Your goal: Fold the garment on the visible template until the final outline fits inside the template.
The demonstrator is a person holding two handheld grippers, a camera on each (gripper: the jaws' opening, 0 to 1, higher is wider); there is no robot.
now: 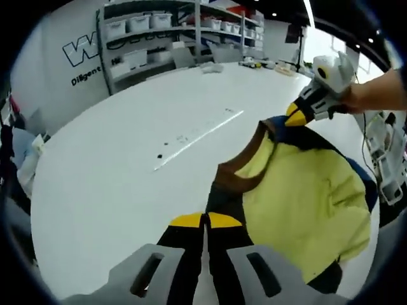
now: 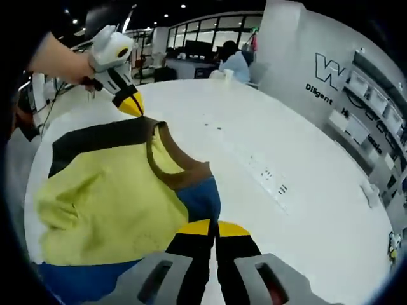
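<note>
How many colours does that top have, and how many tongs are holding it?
Garment colours: 4 (yellow, blue, brown collar, black band)
Tongs pinching it: 2, left tongs and right tongs
Total: 1 garment, 2 tongs

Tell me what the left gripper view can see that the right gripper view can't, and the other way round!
The left gripper view alone looks toward storage shelves with white bins behind the white table.

The right gripper view alone shows a seated person at the far side and the garment's blue panel.

Both share the yellow garment with its brown collar, and both grippers pinching it: the left gripper and the right gripper, each shut on the collar edge.
</note>
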